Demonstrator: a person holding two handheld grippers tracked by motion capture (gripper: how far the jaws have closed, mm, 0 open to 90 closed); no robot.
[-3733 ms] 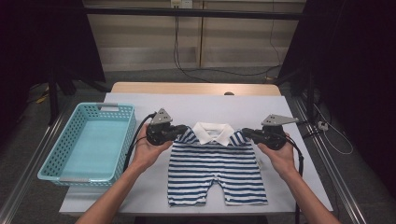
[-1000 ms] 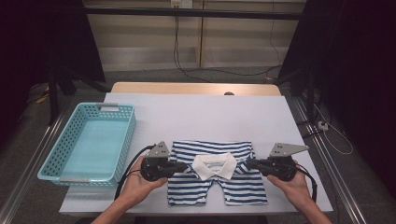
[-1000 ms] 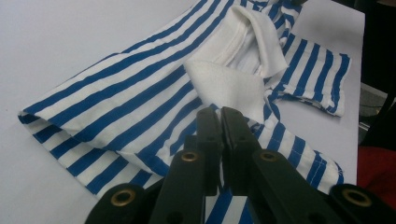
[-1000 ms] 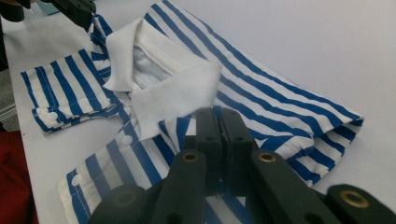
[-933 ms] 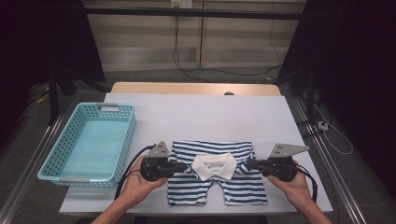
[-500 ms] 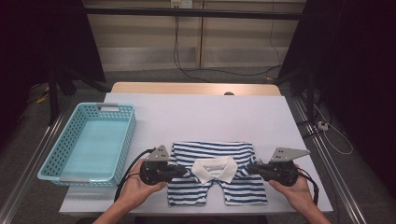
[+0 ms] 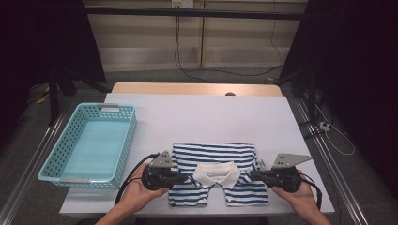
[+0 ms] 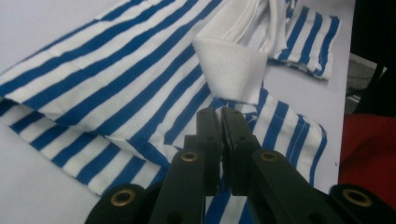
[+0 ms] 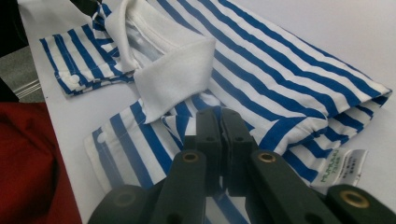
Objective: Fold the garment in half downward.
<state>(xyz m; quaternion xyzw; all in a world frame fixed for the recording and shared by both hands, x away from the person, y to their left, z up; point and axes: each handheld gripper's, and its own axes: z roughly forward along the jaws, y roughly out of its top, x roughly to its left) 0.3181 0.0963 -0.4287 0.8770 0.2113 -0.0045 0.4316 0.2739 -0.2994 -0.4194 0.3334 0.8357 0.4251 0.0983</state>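
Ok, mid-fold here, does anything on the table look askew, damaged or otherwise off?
Nothing serious. The striped romper is folded over itself, edges roughly square, white collar on top. The left gripper and right gripper are shut on its fabric at either side. A care label sticks out at the fold. The blue basket sits straight.

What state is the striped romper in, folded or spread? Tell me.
Folded: the striped romper is doubled over, its white collar lying over the legs.
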